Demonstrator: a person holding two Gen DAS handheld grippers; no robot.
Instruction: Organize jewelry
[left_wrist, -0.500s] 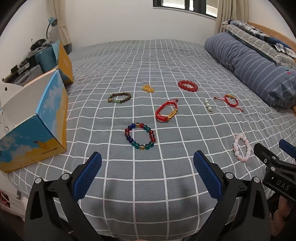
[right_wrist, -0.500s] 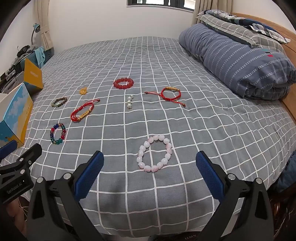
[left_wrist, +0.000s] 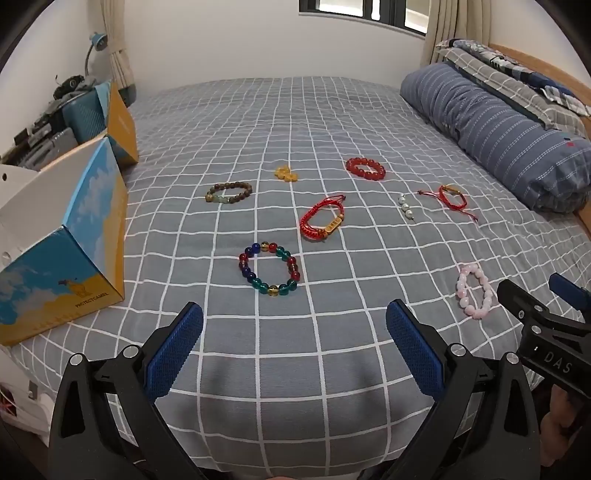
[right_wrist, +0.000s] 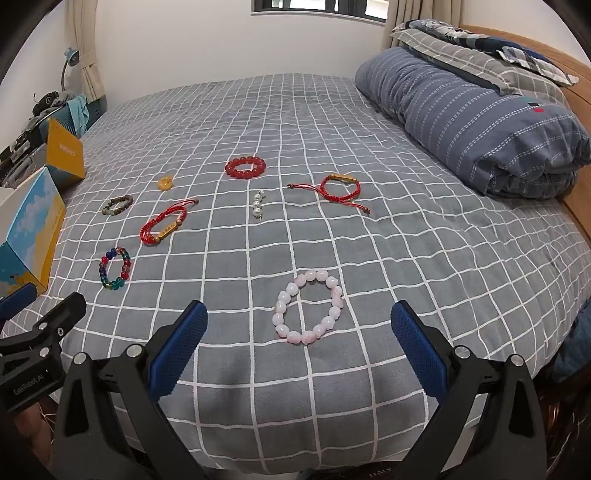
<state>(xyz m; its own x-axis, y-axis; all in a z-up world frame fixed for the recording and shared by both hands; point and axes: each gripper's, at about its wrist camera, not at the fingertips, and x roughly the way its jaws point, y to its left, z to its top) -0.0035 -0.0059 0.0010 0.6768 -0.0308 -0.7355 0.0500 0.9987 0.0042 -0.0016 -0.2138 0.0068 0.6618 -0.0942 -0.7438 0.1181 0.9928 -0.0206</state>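
While both our tongs, left (left_wrist: 294, 341) and right (right_wrist: 299, 341), gape wide and empty, bracelets like the pink one (right_wrist: 309, 307) dot the checked bed (right_wrist: 424, 236).

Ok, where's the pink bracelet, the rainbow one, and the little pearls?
pink bracelet (right_wrist: 309, 338), right wrist view, on a bead at its near edge.
rainbow bracelet (left_wrist: 272, 291), left wrist view, on the amber bead at its near edge.
little pearls (right_wrist: 256, 211), right wrist view, on the nearest big pearl.
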